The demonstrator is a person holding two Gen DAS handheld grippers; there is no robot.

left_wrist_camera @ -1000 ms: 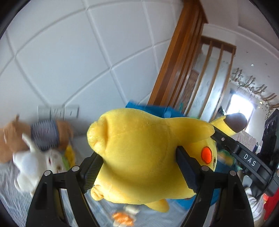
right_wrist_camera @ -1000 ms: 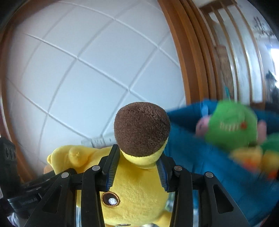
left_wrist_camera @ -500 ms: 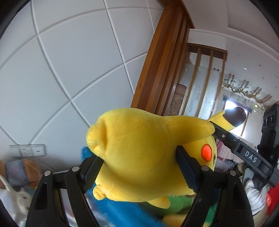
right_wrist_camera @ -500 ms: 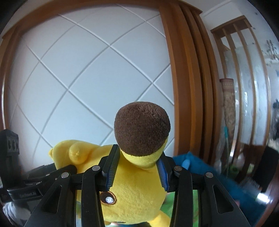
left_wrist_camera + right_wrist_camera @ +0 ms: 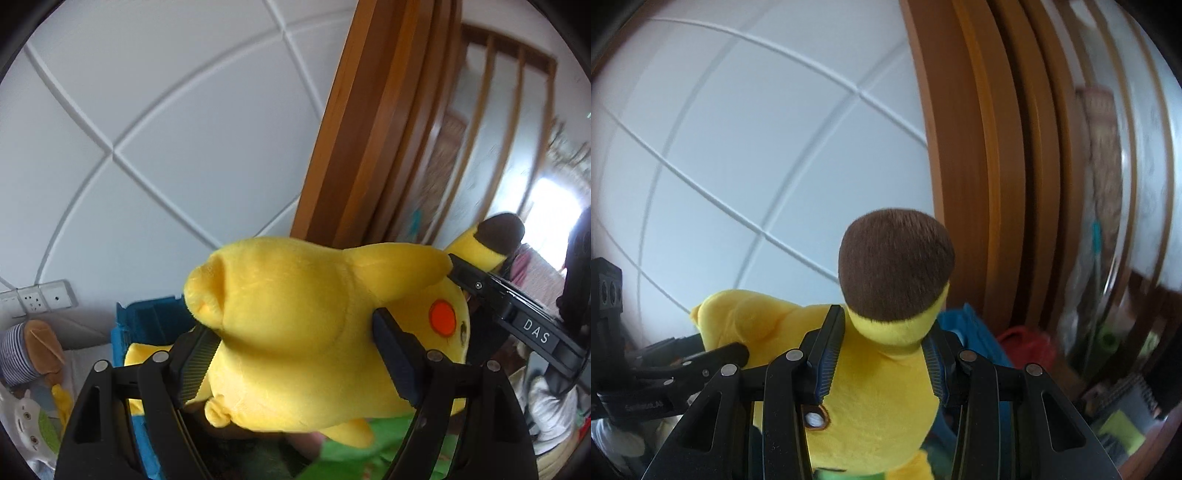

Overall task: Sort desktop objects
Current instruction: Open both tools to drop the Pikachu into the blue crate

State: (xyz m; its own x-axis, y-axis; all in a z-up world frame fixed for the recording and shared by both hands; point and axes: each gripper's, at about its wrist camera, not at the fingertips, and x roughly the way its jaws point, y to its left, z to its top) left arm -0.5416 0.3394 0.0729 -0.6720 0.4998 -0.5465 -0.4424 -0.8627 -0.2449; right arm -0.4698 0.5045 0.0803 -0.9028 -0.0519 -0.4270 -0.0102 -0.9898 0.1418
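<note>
A yellow Pikachu plush point(image 5: 295, 325) is held in the air by both grippers. My left gripper point(image 5: 295, 350) is shut on its body. My right gripper point(image 5: 882, 354) is shut on its brown-tipped ear point(image 5: 894, 266); that gripper also shows at the right of the left wrist view point(image 5: 517, 314). A blue bin point(image 5: 147, 325) lies below and behind the plush, with green plush point(image 5: 351, 450) inside it. The plush hides most of the bin.
A white padded wall point(image 5: 166, 147) and a wooden frame point(image 5: 369, 129) stand behind. A brown plush in a striped shirt point(image 5: 29, 350) and a white plush point(image 5: 29, 424) lie at the lower left. Wall sockets point(image 5: 37, 299) sit on the left.
Both grippers have carried the plush sideways toward the blue bin, and the views tilted upward. The bin's rim and its green contents now show under the plush. Both grips are unchanged.
</note>
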